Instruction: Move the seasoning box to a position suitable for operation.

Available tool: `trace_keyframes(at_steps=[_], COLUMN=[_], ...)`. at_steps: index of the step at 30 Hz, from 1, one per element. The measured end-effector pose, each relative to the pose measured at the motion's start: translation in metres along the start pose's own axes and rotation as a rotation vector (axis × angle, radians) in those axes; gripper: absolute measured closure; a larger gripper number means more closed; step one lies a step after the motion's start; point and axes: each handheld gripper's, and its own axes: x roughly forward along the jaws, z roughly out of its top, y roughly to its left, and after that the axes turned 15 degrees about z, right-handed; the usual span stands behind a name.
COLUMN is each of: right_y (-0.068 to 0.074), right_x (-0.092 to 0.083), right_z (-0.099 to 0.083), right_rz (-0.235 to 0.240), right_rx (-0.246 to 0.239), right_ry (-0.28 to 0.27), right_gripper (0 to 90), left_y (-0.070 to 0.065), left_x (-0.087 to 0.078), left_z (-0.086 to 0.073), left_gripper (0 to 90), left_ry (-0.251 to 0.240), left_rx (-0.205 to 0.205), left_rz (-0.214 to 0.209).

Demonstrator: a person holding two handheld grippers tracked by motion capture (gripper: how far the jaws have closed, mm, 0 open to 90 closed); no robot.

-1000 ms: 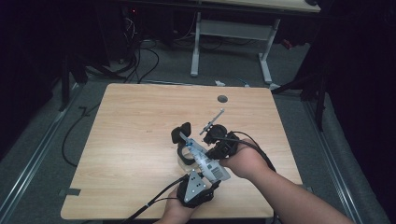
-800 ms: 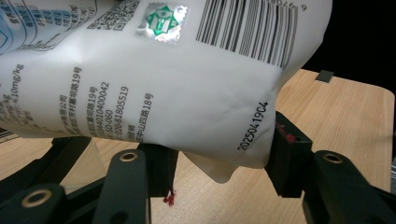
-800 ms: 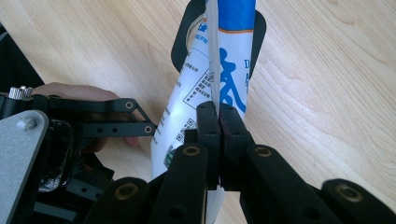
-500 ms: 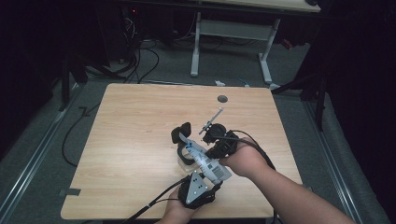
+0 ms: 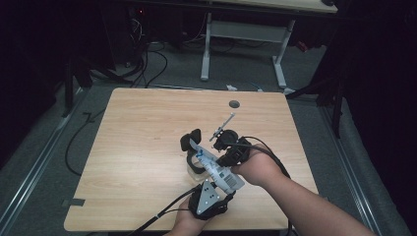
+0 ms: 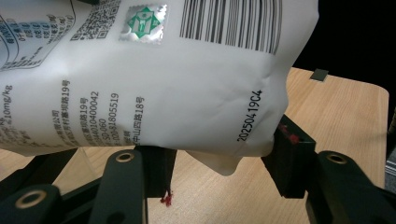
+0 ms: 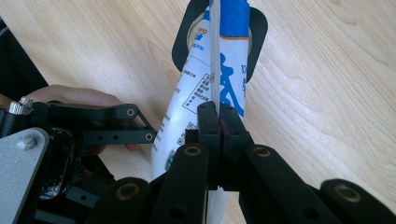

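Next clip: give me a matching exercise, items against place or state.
1. left tool
2. right tool
3. white printed pouch
4. round hole

A. shut on the pouch's thin flat edge
B. jaws around the pouch's wide body
C. in the tabletop, near the far edge
D. held above the table between both tools

Pairs: 1-B, 2-A, 3-D, 4-C

White-and-blue printed pouch (image 5: 216, 168), tilted above table
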Motion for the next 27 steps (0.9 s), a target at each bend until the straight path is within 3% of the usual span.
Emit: trace_keyframes(at_steps=[20,27], right_y=[-0.004,-0.004], right_x=[-0.0014,-0.0013], right_z=[0.0034,0.0052], right_rz=[0.022,0.022], right_rx=[0.017,0.015], right_ry=[0.03,0.048], right_gripper=[89.8,89.8], left_y=[-0.002,-0.0028], left_x=[0.0021,0.0019], left_z=[-0.0005,0.0], left_gripper=[49.6,49.4], left_ry=[-0.015,-0.01], left_rx=[0.025,0.016], left_rz=[0.007,0.001])
